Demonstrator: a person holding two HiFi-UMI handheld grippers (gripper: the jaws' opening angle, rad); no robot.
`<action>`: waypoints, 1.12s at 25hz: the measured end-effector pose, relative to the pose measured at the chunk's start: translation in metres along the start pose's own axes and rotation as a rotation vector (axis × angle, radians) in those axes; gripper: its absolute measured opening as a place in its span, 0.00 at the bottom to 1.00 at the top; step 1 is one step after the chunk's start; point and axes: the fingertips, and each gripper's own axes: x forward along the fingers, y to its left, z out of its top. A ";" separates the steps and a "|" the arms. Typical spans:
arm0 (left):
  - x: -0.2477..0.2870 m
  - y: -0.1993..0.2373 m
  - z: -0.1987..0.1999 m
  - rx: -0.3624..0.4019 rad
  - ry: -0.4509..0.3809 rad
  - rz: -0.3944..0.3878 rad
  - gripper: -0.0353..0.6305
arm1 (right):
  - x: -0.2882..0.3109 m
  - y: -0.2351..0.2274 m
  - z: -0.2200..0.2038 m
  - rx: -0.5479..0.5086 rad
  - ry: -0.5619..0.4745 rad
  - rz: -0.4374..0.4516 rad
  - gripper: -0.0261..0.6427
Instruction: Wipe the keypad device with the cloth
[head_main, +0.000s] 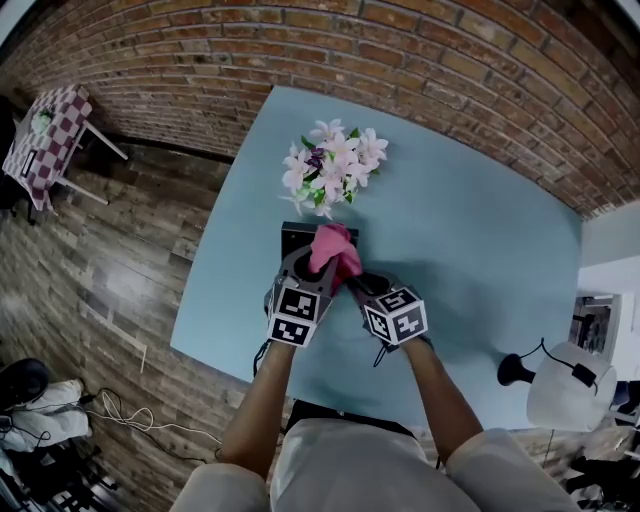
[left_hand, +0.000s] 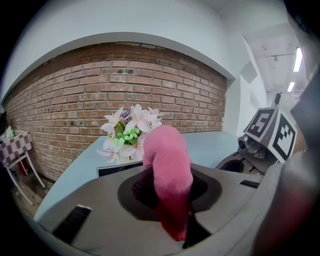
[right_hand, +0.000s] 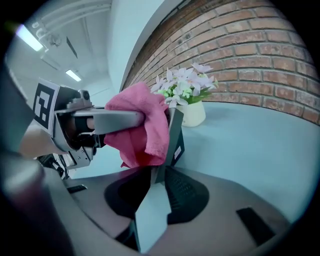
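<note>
The dark keypad device (head_main: 296, 233) stands on edge on the light blue table (head_main: 480, 250), in front of the flowers. A pink cloth (head_main: 333, 248) is bunched against it. My left gripper (head_main: 314, 266) is shut on the cloth (left_hand: 167, 160), which bulges out of its jaws (left_hand: 170, 196). In the right gripper view the cloth (right_hand: 142, 125) lies against the left face of the device (right_hand: 176, 137). My right gripper (right_hand: 157, 173) has the device's lower edge between its jaws, and they appear to press on it. The two grippers (head_main: 352, 284) sit close together.
A pot of white and pink flowers (head_main: 330, 165) stands just behind the device, close to the brick wall. A white rounded object with black cable (head_main: 570, 385) sits at the table's right front corner. A small checkered table (head_main: 45, 130) stands far left on the wood floor.
</note>
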 end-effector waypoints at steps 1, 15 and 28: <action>0.000 -0.002 -0.004 -0.005 0.005 -0.005 0.24 | -0.003 -0.001 -0.002 0.012 -0.003 -0.002 0.21; -0.008 -0.031 -0.066 -0.051 0.111 -0.065 0.25 | -0.041 -0.008 -0.007 0.077 -0.042 -0.050 0.21; -0.031 -0.042 -0.010 -0.006 -0.006 -0.038 0.24 | -0.090 -0.017 0.022 0.102 -0.159 -0.066 0.21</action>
